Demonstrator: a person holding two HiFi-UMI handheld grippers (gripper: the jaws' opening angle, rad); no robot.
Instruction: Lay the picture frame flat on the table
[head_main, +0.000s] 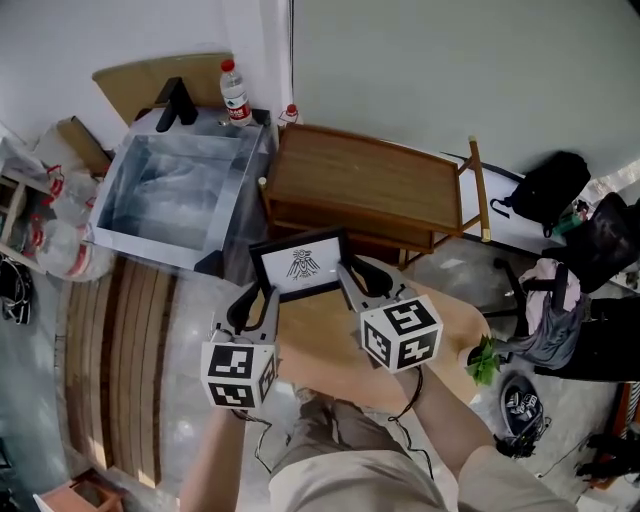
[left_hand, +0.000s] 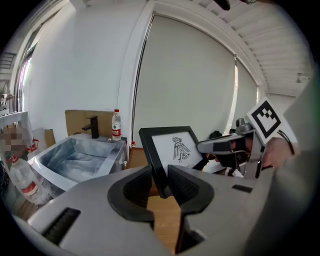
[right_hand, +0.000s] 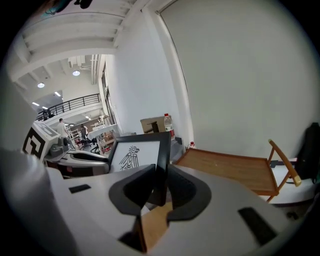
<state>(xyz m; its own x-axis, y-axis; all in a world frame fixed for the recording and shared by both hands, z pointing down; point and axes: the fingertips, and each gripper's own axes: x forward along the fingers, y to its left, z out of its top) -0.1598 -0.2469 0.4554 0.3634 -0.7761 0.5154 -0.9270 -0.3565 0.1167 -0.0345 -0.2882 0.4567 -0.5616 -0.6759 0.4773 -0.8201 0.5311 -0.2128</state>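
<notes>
A black picture frame with a bird drawing on white stands upright over a round wooden table. My left gripper is shut on the frame's left edge, and my right gripper is shut on its right edge. In the left gripper view the frame rises from between the left gripper's jaws, with the right gripper beyond it. In the right gripper view the frame is edge-on between the right gripper's jaws, and the left gripper shows behind it.
A metal sink basin with a black tap and a water bottle stands at the back left. A wooden trolley is just beyond the table. A small plant sits at the table's right edge. Wooden slats lie left.
</notes>
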